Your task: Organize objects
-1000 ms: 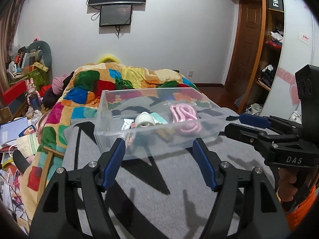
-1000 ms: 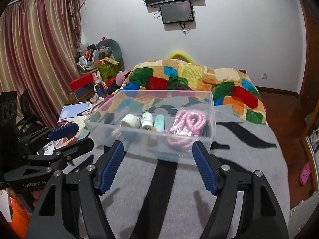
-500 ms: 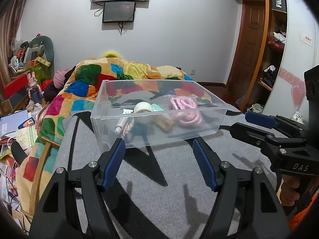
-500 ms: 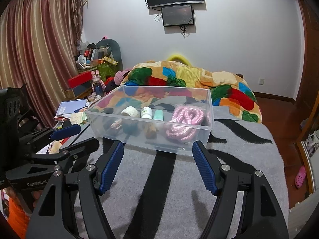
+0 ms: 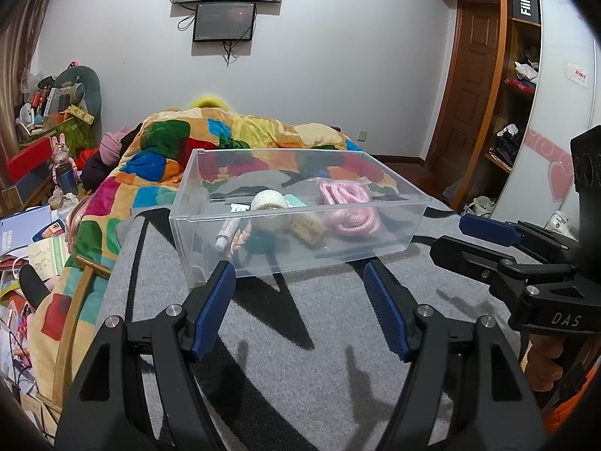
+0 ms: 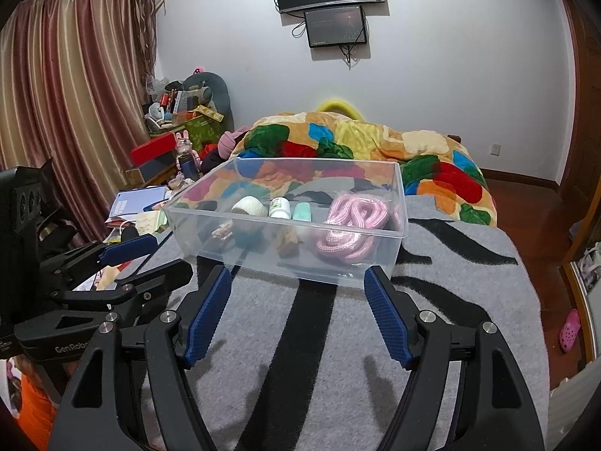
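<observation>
A clear plastic box point(image 5: 195, 255) point(image 6: 379, 274) stands on a grey blanket with black stripes point(image 5: 319, 357) point(image 6: 469, 293). Inside lie a pink rope coil point(image 5: 347, 208) point(image 6: 353, 225), a white bandage roll point(image 5: 268, 203) point(image 6: 249, 206), a white bottle point(image 6: 280, 207), a mint tube point(image 6: 302, 211), a small white tube point(image 5: 227, 233) and a brown piece point(image 5: 308, 230). My left gripper point(image 5: 300, 300) is open and empty just short of the box's near wall. My right gripper point(image 6: 298, 300) is open and empty, also just before the box. Each gripper shows in the other's view point(image 5: 503, 240) point(image 6: 124, 259).
A patchwork quilt point(image 5: 157, 158) point(image 6: 375, 143) covers the bed beyond the box. Clutter, books and boxes point(image 5: 33, 188) point(image 6: 169, 139) fill the left side of the room. A wardrobe with shelves point(image 5: 526, 75) stands to the right. Curtains point(image 6: 67, 94) hang at the left.
Both grippers have drawn back and lowered a little, so the box stands further ahead and more from the side. Both stay open and empty.
</observation>
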Demonstrator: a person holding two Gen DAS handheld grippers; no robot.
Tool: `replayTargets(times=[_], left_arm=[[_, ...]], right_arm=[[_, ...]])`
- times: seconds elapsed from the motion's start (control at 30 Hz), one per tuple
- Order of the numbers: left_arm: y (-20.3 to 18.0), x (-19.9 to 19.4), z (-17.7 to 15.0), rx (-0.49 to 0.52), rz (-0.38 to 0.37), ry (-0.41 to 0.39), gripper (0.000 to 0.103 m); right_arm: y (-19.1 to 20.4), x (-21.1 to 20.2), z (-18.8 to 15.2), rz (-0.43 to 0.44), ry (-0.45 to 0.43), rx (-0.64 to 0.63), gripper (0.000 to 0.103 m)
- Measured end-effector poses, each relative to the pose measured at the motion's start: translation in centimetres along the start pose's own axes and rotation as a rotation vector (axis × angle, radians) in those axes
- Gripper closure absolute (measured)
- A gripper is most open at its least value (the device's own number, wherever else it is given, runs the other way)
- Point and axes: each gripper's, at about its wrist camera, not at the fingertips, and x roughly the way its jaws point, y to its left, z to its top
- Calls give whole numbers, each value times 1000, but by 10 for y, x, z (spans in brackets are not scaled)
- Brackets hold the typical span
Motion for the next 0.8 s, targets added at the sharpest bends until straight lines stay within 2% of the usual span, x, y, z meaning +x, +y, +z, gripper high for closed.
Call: replayTargets(times=[0.8], left_arm=[[-3, -3, 2, 0, -3, -8, 24]], right_arm=[[4, -1, -1, 12, -2, 1, 31]])
